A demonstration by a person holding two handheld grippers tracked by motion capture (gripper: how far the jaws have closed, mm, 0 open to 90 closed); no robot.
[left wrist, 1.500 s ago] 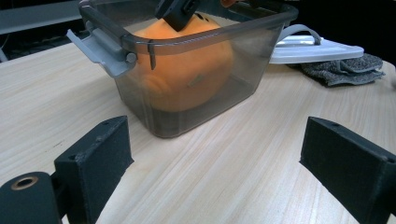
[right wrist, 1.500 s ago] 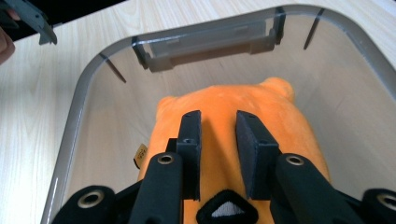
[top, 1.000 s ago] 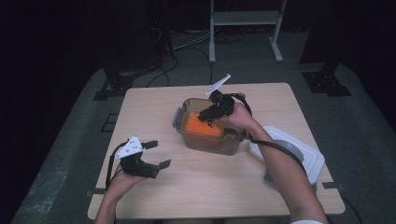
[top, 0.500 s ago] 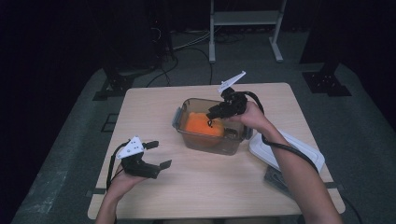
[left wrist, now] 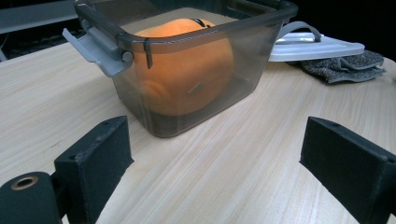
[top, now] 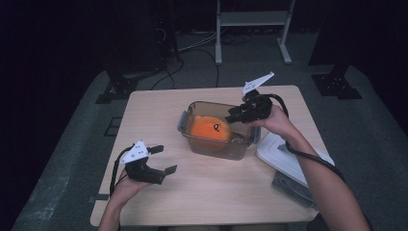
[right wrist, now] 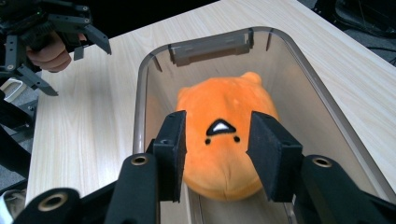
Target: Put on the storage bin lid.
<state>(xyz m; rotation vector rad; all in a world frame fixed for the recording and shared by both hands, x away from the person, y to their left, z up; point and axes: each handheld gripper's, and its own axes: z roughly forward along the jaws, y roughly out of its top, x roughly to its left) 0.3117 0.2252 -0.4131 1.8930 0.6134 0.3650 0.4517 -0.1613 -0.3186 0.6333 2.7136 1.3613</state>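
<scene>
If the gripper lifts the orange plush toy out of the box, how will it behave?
The plush toy looks soft, so it will probably squash between the jaws. It is likely light. Its rounded body fits the box closely, so it may drag on the walls.

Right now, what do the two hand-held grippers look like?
Both are black. The left hand-held gripper and right hand-held gripper each carry a white three-cornered plate and a black trailing cable. Jaws are flat rectangular black pads with brass-ringed holes at their bases. Forearms bare, no sleeves.
</scene>
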